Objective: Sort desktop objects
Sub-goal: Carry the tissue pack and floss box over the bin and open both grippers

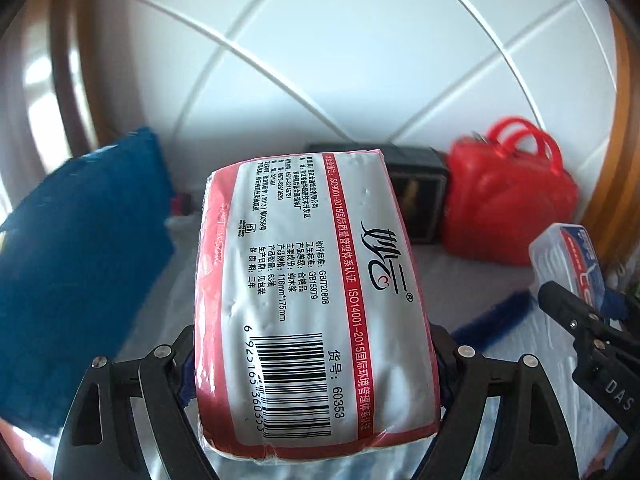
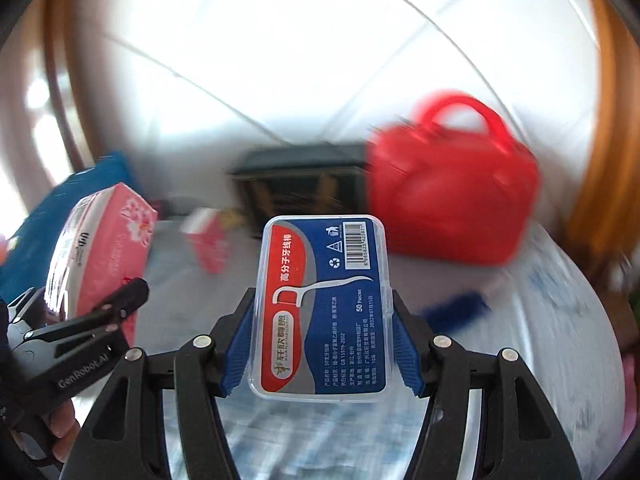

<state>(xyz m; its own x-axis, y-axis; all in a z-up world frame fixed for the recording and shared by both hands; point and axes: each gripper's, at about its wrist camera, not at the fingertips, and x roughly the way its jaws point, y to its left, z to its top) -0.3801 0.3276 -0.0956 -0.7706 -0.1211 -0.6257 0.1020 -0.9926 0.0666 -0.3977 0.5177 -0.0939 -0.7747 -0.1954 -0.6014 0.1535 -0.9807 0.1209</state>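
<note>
My left gripper (image 1: pixel 314 360) is shut on a red and white tissue pack (image 1: pixel 312 300), barcode side up, held in the air above the table. The same pack (image 2: pixel 100 256) shows at the left of the right wrist view, with one black finger (image 2: pixel 120 300) of the left gripper beside it. My right gripper (image 2: pixel 322 340) is shut on a clear box of floss picks (image 2: pixel 324 300) with a blue and red label; its blue pads (image 2: pixel 240 344) press on both long sides. That box (image 1: pixel 568 256) also appears at the right edge of the left wrist view.
A red handbag (image 2: pixel 452 200) and a black box (image 2: pixel 304 184) stand at the back by the white tiled wall. A blue cushion (image 1: pixel 80 260) leans at the left. A small red packet (image 2: pixel 208 244) and a dark blue strip (image 2: pixel 456 308) lie on the plastic-covered table (image 2: pixel 540 320).
</note>
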